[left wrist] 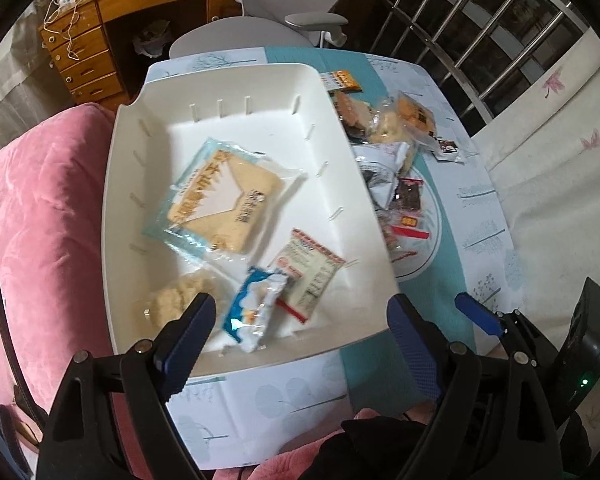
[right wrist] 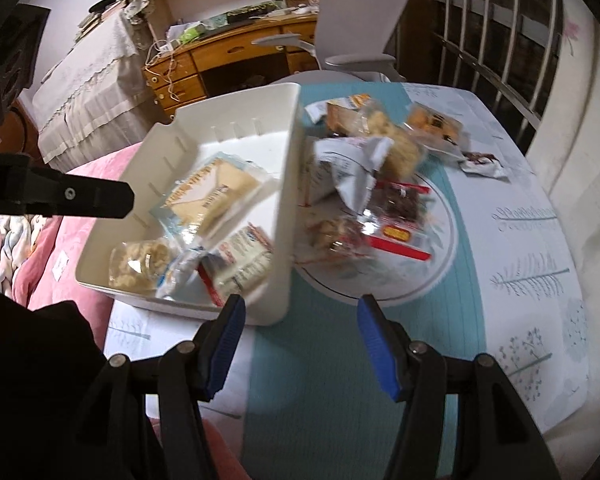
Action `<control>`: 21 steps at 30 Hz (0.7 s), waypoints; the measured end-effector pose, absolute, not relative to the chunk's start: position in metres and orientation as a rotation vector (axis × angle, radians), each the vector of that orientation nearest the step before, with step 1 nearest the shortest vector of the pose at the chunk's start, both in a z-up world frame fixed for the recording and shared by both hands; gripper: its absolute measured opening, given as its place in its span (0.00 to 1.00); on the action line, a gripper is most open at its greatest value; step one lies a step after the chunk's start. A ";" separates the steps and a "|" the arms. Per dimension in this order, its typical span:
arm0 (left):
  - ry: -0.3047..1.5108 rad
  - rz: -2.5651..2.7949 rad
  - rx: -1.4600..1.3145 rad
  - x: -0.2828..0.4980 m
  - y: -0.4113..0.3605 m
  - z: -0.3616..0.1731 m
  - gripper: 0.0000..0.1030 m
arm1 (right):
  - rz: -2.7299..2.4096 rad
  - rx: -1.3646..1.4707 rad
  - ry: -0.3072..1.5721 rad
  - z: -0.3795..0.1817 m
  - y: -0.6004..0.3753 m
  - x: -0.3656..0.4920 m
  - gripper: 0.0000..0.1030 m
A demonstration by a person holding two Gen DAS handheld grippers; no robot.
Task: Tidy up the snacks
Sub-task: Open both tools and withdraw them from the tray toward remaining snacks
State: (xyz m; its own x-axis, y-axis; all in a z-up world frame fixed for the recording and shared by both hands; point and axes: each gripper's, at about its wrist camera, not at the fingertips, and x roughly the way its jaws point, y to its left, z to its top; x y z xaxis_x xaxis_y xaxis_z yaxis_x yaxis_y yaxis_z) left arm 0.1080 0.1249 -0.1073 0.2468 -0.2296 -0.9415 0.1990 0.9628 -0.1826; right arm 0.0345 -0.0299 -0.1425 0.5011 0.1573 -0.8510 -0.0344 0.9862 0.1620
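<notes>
While poised above the white rectangular plastic bin [left wrist: 236,80], left claw [left wrist: 300,312] spread apart, gripping nothing. Right claw [right wrist: 300,316] likewise parted and empty, over the teal-striped counter [right wrist: 320,380] near the round white plate [right wrist: 440,280] of wrapped snacks [right wrist: 396,204].

No legible text on snack wrappers [left wrist: 224,196]

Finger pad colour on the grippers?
Blue ribbed pads on black fingers; clearest in the right wrist view.

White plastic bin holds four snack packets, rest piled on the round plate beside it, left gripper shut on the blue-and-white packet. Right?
Not quite. The left wrist view shows the left gripper open, jaws wide apart over the blue-and-white packet, gripping nothing. The rest holds.
</notes>
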 end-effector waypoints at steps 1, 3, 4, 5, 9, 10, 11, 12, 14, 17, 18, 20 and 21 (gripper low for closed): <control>1.287 -0.286 -0.033 0.108 0.121 -0.107 0.84 | 0.118 0.134 1.050 -0.144 -0.036 0.034 0.57; 1.275 -0.274 -0.041 0.107 0.111 -0.104 0.84 | 0.121 0.140 1.069 -0.145 -0.049 0.035 0.57; 1.265 -0.269 -0.043 0.106 0.105 -0.103 0.84 | 0.123 0.142 1.072 -0.144 -0.055 0.035 0.57; 1.256 -0.266 -0.045 0.106 0.101 -0.101 0.84 | 0.125 0.143 1.072 -0.144 -0.062 0.036 0.57; 1.223 -0.241 -0.070 0.105 0.079 -0.097 0.84 | 0.142 0.158 1.085 -0.144 -0.092 0.044 0.57; 1.217 -0.237 -0.073 0.106 0.073 -0.097 0.84 | 0.147 0.161 1.088 -0.144 -0.097 0.045 0.57; 1.212 -0.235 -0.075 0.106 0.069 -0.096 0.84 | 0.155 0.167 1.092 -0.145 -0.107 0.048 0.57; 1.206 -0.236 -0.076 0.106 0.061 -0.096 0.84 | 0.160 0.169 1.094 -0.145 -0.113 0.051 0.57; 1.201 -0.241 -0.072 0.108 0.048 -0.097 0.84 | 0.171 0.172 1.097 -0.145 -0.128 0.057 0.57; 1.202 -0.239 -0.052 0.111 0.030 -0.102 0.84 | 0.193 0.191 1.101 -0.147 -0.149 0.069 0.57; 1.206 -0.239 -0.041 0.112 0.023 -0.105 0.84 | 0.200 0.201 1.103 -0.147 -0.154 0.072 0.57; 1.214 -0.234 -0.024 0.115 0.013 -0.110 0.84 | 0.212 0.227 1.112 -0.150 -0.167 0.082 0.57; 1.228 -0.227 -0.014 0.118 0.006 -0.115 0.84 | 0.215 0.239 1.119 -0.152 -0.172 0.087 0.57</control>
